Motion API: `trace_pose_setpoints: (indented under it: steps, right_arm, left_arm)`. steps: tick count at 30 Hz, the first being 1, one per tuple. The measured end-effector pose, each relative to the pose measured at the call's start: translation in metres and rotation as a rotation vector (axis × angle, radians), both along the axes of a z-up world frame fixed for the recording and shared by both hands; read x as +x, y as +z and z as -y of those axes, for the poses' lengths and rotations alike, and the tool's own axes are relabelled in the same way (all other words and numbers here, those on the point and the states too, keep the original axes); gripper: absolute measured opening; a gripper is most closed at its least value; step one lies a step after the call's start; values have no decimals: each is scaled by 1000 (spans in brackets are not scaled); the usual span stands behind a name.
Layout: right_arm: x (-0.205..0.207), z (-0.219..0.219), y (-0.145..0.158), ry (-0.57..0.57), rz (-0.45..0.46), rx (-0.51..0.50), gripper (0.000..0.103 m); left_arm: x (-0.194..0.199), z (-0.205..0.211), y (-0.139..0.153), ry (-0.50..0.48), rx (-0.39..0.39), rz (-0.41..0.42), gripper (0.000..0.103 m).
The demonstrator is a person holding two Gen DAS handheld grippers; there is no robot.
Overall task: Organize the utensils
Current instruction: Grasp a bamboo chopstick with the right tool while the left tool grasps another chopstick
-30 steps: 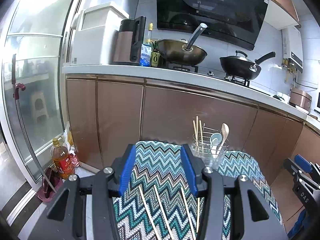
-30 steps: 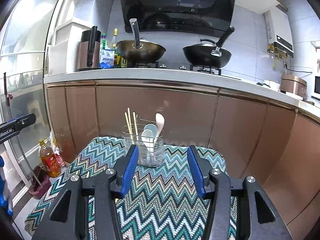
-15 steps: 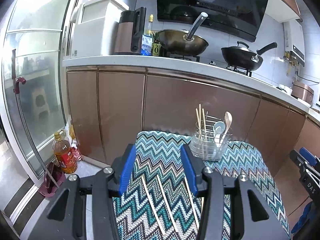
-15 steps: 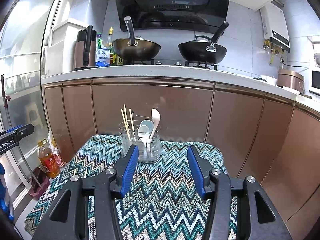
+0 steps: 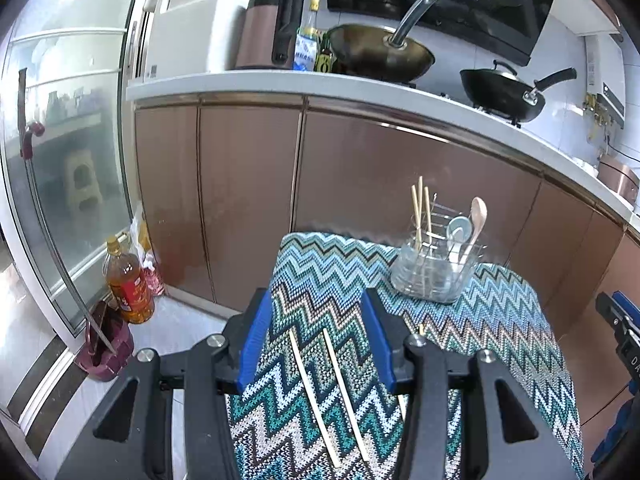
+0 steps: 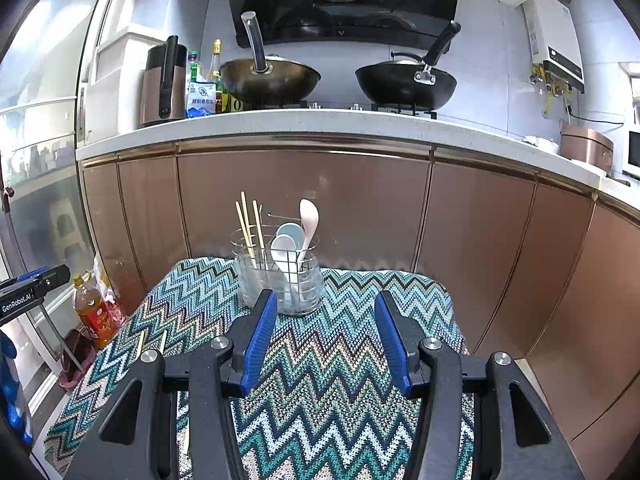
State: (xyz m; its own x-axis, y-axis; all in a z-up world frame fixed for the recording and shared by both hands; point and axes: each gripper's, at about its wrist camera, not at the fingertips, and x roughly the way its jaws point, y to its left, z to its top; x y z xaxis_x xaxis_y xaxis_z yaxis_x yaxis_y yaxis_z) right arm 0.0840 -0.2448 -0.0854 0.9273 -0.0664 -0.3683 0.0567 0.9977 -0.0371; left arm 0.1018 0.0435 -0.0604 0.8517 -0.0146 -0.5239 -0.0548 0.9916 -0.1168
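Note:
A clear utensil holder with a wire rack (image 5: 434,270) (image 6: 280,276) stands at the far side of a zigzag-patterned cloth (image 5: 332,280) (image 6: 340,380). It holds three chopsticks (image 6: 250,226), two white spoons (image 6: 285,250) and a beige spoon (image 6: 309,220). Loose chopsticks (image 5: 316,400) lie on the cloth between the fingers of my left gripper (image 5: 316,336), which is open and empty above them. My right gripper (image 6: 326,336) is open and empty, just in front of the holder. Two chopstick tips (image 6: 140,344) show at its left.
Copper-coloured cabinet doors (image 6: 304,208) stand just behind the table under a white counter with two woks (image 6: 404,82). An oil bottle (image 5: 128,280) and a maroon holder (image 5: 106,348) sit on the floor at left by a glass door.
The left gripper has tilted down and drawn back, so the loose chopsticks lie between its fingers. The right gripper has risen slightly; the holder sits lower in its view.

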Motion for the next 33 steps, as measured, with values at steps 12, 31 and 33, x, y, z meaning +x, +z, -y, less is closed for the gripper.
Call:
trace_pose_setpoints:
  steps: [12,31,33]
  right_arm:
    - [27,-5,-20,36,-78,12,50]
    - [125,-10,-87,320,-438,253,27]
    - [140,-14,-96,348,-482,261,24]
  left_arm:
    - [27,-11,-30,18,-6,-92,45]
    - [116,-25,-100,-148,-218,-487,43]
    - [128,-21,-110,-172,-227,-535,41]
